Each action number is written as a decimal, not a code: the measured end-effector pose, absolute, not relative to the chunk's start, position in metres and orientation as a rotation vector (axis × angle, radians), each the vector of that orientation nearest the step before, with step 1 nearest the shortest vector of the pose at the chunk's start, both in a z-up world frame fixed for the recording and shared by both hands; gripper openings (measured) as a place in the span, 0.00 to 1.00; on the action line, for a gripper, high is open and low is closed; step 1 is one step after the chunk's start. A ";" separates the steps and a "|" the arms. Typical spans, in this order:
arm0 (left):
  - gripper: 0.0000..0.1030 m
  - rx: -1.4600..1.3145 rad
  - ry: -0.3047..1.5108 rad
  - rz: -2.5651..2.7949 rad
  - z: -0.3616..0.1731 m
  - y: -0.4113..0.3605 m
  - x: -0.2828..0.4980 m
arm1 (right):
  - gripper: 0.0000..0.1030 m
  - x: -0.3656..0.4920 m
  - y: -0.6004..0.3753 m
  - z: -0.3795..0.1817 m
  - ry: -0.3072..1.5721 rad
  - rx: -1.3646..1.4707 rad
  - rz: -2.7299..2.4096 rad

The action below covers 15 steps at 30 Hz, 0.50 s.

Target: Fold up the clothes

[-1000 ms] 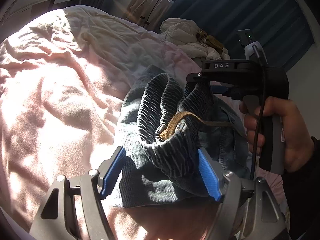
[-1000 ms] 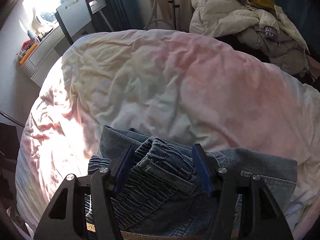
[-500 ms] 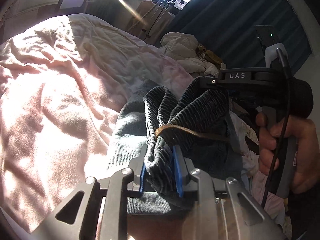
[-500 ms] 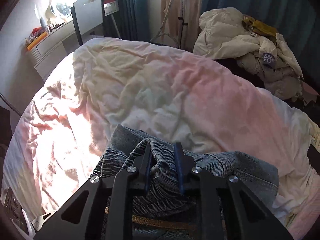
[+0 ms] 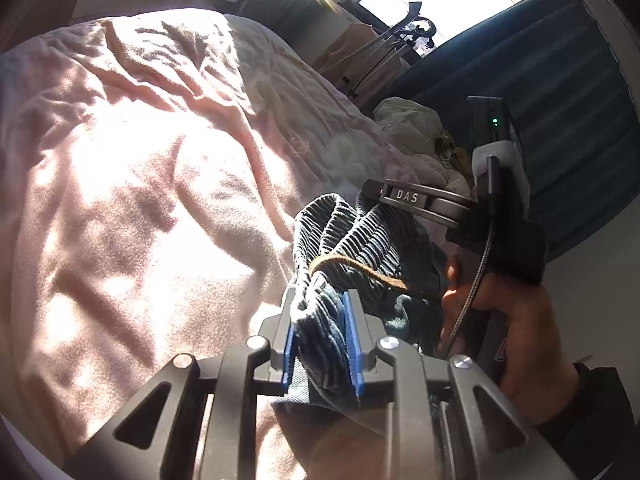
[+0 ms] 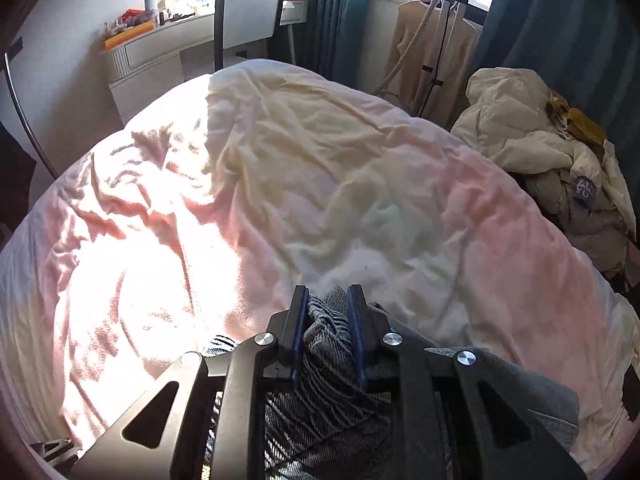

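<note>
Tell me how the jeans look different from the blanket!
The jeans are dark blue-grey denim; the blanket is soft pink. The jeans are bunched into a ribbed, gathered waistband; the blanket is spread wide over the bed, only wrinkled. The jeans are pinched by the left gripper and right gripper; the blanket lies free. Both are cloth in sunlight.

jeans (image 6: 332, 380) on bed (image 6: 320, 184), clothes pile (image 6: 552, 160) right of bed

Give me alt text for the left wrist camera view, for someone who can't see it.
The left hand-held gripper is clamped on the ribbed elastic waistband of dark denim jeans over a sunlit pink blanket. At right, a hand holds the right hand-held gripper, which meets the same waistband.
</note>
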<state>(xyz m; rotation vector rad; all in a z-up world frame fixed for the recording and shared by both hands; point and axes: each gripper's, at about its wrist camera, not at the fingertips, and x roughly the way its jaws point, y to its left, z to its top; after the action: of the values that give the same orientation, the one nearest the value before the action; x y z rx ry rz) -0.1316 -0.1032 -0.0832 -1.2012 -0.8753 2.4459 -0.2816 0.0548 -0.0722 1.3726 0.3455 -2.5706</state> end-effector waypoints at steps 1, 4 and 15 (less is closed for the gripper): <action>0.22 -1.205 -0.865 2.448 -0.084 -0.102 -0.133 | 0.18 -0.282 0.055 -0.081 0.348 1.374 -2.571; 0.25 -1.215 -0.881 2.434 -0.090 -0.103 -0.137 | 0.20 -0.282 0.057 -0.093 0.331 1.360 -2.579; 0.44 -1.178 -0.952 2.384 -0.086 -0.111 -0.124 | 0.27 -0.230 0.124 -0.028 -0.143 1.168 -2.572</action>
<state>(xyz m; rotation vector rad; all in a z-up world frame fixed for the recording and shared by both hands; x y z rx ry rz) -0.1238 -0.1110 -0.0862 -1.1777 -0.9515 2.3836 -0.2295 0.1237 -0.0285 1.1682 -0.1433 -2.5716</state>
